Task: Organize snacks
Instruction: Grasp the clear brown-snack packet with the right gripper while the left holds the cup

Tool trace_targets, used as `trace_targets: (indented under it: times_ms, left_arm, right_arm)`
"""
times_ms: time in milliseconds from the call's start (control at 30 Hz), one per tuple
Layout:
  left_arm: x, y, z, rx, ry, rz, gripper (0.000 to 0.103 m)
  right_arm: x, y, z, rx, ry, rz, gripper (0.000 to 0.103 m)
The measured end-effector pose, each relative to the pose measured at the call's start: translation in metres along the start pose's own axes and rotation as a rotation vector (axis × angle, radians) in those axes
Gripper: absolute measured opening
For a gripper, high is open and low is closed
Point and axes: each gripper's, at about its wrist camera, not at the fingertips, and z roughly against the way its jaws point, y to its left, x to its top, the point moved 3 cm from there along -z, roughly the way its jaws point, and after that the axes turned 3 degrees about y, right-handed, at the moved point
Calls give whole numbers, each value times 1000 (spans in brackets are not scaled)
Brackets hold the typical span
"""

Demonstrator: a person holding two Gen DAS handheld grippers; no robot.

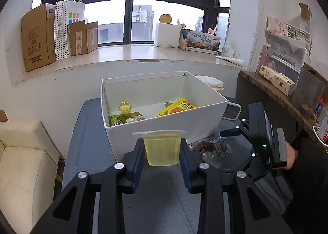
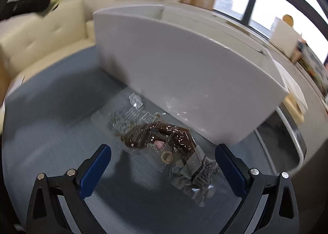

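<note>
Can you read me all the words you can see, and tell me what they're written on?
"臻品野生菌 顺丰到达": on the long printed box on the windowsill.
Yellow snack packet in the white box: characters too small to read.
Cardboard box print: too small.
Clear snack bag labels: blurred.
</note>
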Motion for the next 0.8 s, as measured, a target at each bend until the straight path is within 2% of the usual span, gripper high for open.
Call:
trace_targets:
  times_ms: [100,200,267,433,500,533,567,633,700,767,800]
  left_arm:
    - [-1,0,-3,-2,8,1,37]
    - [-1,-1,-3,0,15,-10,37]
    - [-1,0,-3,3,18,-13,37]
    - [-1,0,-6,9,21,-8,37]
    - [-2,-1,-9,6,26,-5,37]
    - [-3,-2,-11,5,29,-6,37]
    - [-3,-3,-13,5,33,-7,37]
    - [-3,-4,-15,1,37,-7,37]
    - [-4,-7,-16,-2,37,-10,37]
    - [-6,-9,-16,-7,36,-9,37]
    - [-6,-9,-16,-8,36,-9,37]
  right_arm:
    - [1,-1,-11,9,28,43,103]
    - [2,-11,-22,76,47,43,103]
    - [1,-24,-31,92,81,58,103]
    - [1,-45,-43,211,118,17,103]
    - [0,-42,-40,216,105,16,101]
    - [-2,-40,-38,218,91,21,92]
    - [-5,-37,-33,220,66,26,77]
    - [-7,-34,-23,187,31,16,67]
    - [-12,-29,-16,176,23,5,64]
    - [-18,-26,-6,168,-1,-3,50]
    - [-20,-26,1,170,-23,-23,50]
